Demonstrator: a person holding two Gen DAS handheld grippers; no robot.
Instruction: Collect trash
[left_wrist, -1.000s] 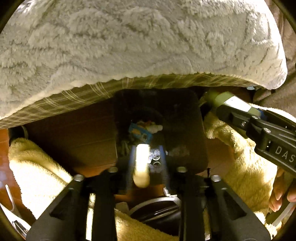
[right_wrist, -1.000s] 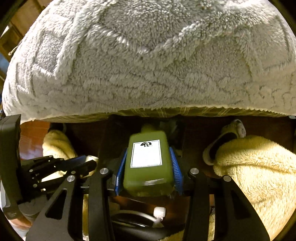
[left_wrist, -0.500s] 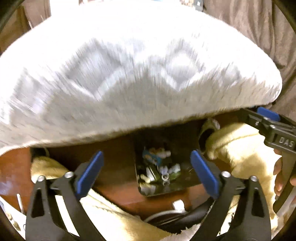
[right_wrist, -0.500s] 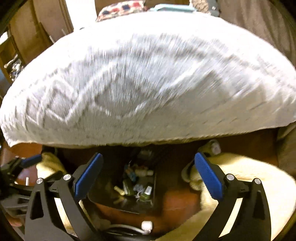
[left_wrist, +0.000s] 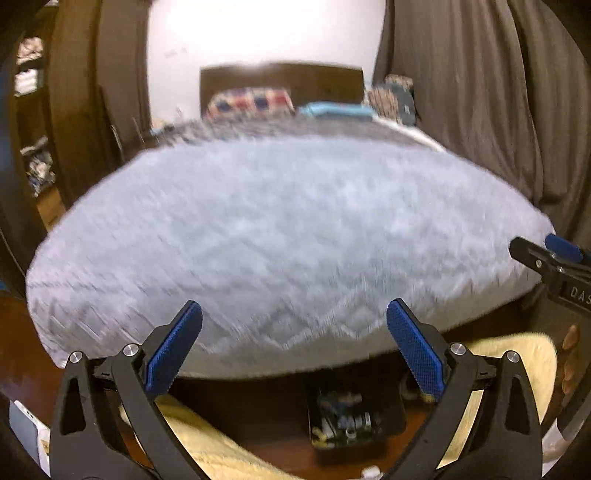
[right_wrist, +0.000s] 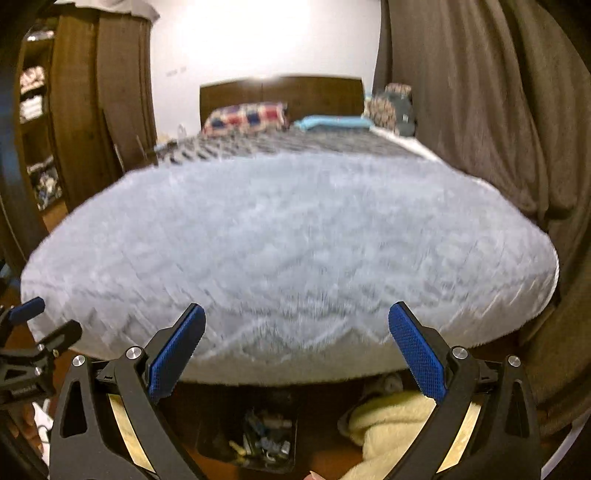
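A dark rectangular trash bin (left_wrist: 391, 410) stands on the wooden floor at the foot of the bed, holding several small pieces of trash (left_wrist: 345, 421); it also shows in the right wrist view (right_wrist: 210, 439) with its trash (right_wrist: 264, 439). My left gripper (left_wrist: 294, 350) is open and empty, raised above and behind the bin. My right gripper (right_wrist: 295, 350) is open and empty, also raised above the bin. Each gripper shows at the edge of the other's view: the right one (left_wrist: 554, 258), the left one (right_wrist: 33, 332).
A bed with a fluffy grey-white blanket (left_wrist: 288, 240) fills the view; pillows (right_wrist: 245, 116) and a dark headboard (right_wrist: 280, 92) lie beyond. Yellow fleece slippers (left_wrist: 517, 369) (right_wrist: 391, 417) flank the bin. Brown curtains (right_wrist: 480, 110) hang right, a wardrobe (right_wrist: 85, 92) left.
Both grippers opened and dropped their loads, a small pale item and a green bottle, at the bin. Both have since lifted and tilted up, so the bin sank low in view.
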